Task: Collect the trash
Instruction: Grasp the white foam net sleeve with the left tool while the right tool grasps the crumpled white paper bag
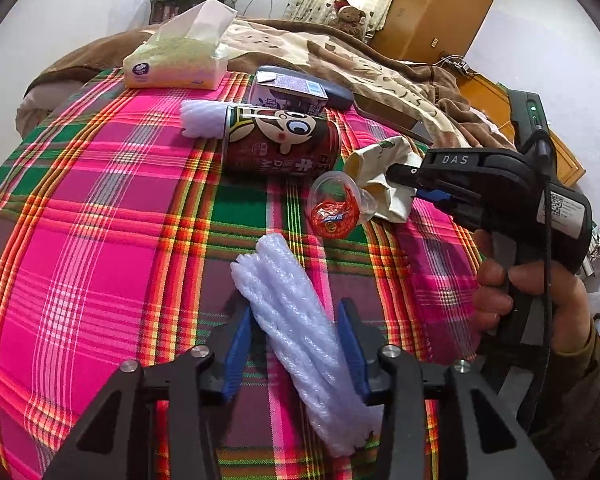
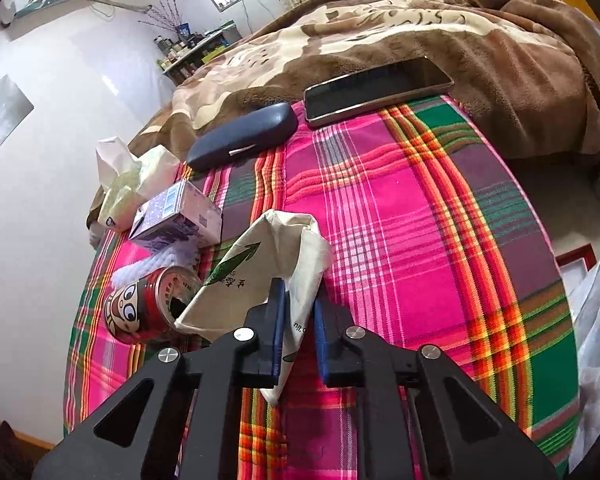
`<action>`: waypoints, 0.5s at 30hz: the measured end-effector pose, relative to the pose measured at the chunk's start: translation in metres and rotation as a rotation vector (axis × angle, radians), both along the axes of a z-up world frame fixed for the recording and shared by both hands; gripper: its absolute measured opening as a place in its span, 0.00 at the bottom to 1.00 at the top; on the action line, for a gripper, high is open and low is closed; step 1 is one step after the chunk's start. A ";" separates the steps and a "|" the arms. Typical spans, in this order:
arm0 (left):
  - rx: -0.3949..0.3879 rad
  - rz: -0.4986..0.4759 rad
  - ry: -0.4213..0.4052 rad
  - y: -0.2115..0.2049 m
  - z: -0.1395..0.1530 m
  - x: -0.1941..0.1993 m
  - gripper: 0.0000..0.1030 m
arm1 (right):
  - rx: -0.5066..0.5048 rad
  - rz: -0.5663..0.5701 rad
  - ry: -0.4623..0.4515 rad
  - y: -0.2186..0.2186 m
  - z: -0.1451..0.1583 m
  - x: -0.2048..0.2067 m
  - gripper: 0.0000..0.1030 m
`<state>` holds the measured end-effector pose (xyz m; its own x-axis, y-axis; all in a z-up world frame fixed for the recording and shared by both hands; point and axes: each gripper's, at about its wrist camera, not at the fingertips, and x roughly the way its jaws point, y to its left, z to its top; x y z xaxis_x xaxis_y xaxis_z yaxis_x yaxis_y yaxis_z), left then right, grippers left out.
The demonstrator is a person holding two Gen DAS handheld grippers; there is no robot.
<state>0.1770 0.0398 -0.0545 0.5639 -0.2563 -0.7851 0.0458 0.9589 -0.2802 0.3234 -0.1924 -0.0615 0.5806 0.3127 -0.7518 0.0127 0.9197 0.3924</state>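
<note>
Pink and green checked cloth [image 1: 100, 208] is spread over the bed, and the trash is lying on it. From the left wrist view, the left claw [image 1: 296, 344] is seen around a white foam net [image 1: 296, 320]; its blue pads are set on each side of the net, but it cannot be told if the net is squeezed yet. Further off, a red can [image 1: 280, 144] is lying on its side, with a purple drink carton [image 1: 288, 94] and a second bit of white foam [image 1: 202, 120] just behind it. A small red jelly cup [image 1: 334, 208] is lying beside a cream cloth bag [image 1: 384, 176], and the bag's edge is held by the right claw [image 1: 408, 184]. From the right wrist view, the right claw [image 2: 300, 316] is seen pressed together on the edge of the cloth bag [image 2: 260, 264], so the mouth of the bag is held open. Nothing can be seen inside the bag. A phone [image 2: 376, 90], a dark glasses case [image 2: 242, 136] and a tissue pack [image 2: 140, 176] are also lying there. The job looks only just started: the bag is ready, but the net, can, carton and cup are all left to be picked up.
</note>
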 end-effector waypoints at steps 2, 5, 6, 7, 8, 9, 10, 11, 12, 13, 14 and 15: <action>-0.001 -0.001 0.000 0.000 0.000 0.001 0.36 | -0.003 0.005 -0.010 -0.001 0.003 -0.002 0.10; 0.001 -0.005 -0.004 0.000 0.001 0.002 0.32 | 0.001 0.008 -0.017 -0.007 0.007 -0.004 0.09; 0.003 -0.011 -0.003 -0.001 0.000 0.003 0.31 | 0.001 0.008 -0.020 -0.009 0.008 -0.006 0.09; 0.004 -0.010 -0.001 0.000 0.000 0.003 0.31 | -0.005 0.009 -0.022 -0.010 0.010 -0.008 0.08; 0.000 -0.011 -0.001 0.000 0.001 0.003 0.31 | -0.013 0.011 -0.021 -0.012 0.011 -0.009 0.08; 0.002 -0.013 -0.004 0.000 0.002 0.002 0.30 | -0.017 0.013 -0.022 -0.014 0.012 -0.011 0.08; 0.009 -0.011 -0.009 -0.001 0.003 0.002 0.30 | -0.023 0.015 -0.023 -0.016 0.013 -0.013 0.08; 0.009 -0.013 -0.010 -0.001 0.004 0.002 0.28 | -0.024 0.012 -0.024 -0.019 0.014 -0.015 0.08; 0.004 -0.014 -0.010 -0.001 0.004 0.002 0.28 | -0.021 0.010 -0.023 -0.022 0.015 -0.017 0.08; 0.000 -0.013 -0.011 -0.001 0.005 0.001 0.28 | -0.016 0.009 -0.020 -0.024 0.016 -0.018 0.07; -0.001 -0.015 -0.014 -0.001 0.006 0.000 0.28 | -0.010 0.009 -0.019 -0.027 0.016 -0.020 0.07; 0.002 -0.018 -0.022 -0.002 0.008 -0.002 0.26 | -0.007 0.009 -0.017 -0.030 0.017 -0.023 0.07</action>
